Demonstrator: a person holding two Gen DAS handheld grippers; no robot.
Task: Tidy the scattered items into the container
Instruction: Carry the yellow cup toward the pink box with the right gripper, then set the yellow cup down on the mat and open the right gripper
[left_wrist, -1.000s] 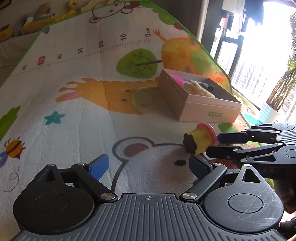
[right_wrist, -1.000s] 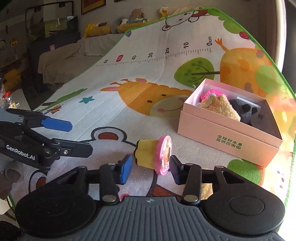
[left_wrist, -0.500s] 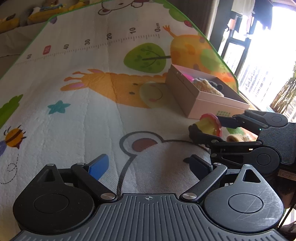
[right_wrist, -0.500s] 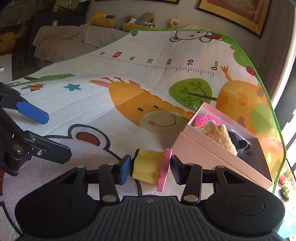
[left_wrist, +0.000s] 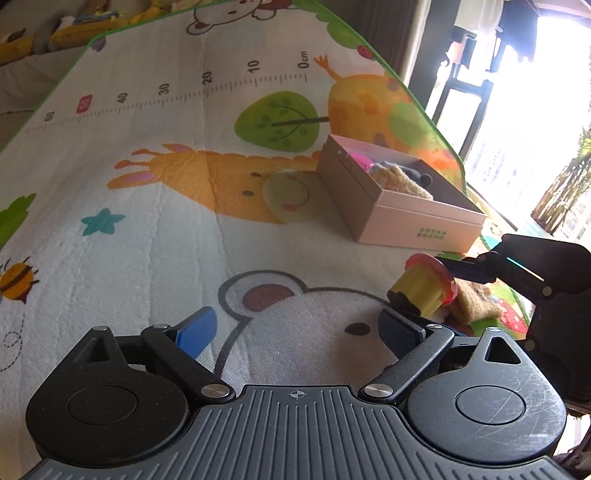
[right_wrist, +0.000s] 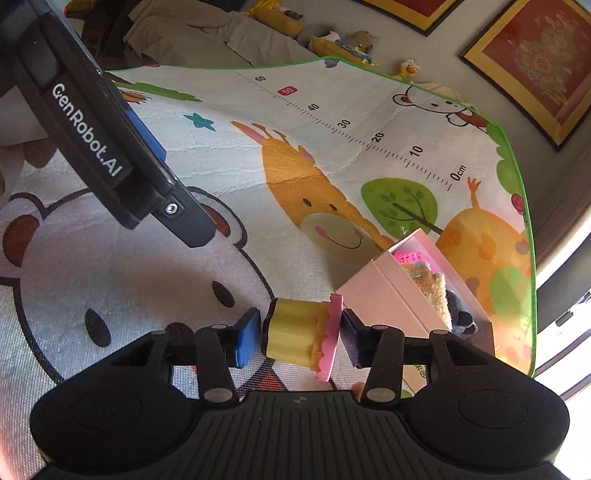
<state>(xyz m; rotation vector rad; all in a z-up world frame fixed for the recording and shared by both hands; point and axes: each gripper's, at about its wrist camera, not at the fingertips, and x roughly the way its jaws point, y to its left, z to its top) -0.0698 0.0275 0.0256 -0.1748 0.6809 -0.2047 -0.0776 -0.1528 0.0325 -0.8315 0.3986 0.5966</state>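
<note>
A big cartoon play mat (left_wrist: 155, 236) covers the floor, printed with a ruler strip, a giraffe, a green tree and a white bear face. Toward its far right corner sits a pink cardboard box (left_wrist: 413, 221), open at the top; in the right wrist view the same box (right_wrist: 384, 295) shows a tan plush, a dark grey plush and something bright pink lying inside it.

The left gripper (left_wrist: 295, 332) hangs above the bear face with its blue pads spread wide and nothing between them. From the other side, its black body crosses the upper left of the right wrist view, with white lettering along one finger (right_wrist: 88, 129).

The right gripper (right_wrist: 297, 338) is pinching a toy cupcake (right_wrist: 299, 334), one pad against the dark base end and the other against the pink frilled top, so the yellow ribbed cup lies sideways between them. It is held clear of the mat, just in front of the box's near corner. From the left wrist view the cupcake (left_wrist: 424, 288) sits at the tip of the right gripper's dark fingers, short of the box and to its right.

Just beyond the cupcake in that view, a small tan plush (left_wrist: 476, 306) lies on the mat near its right edge.
</note>
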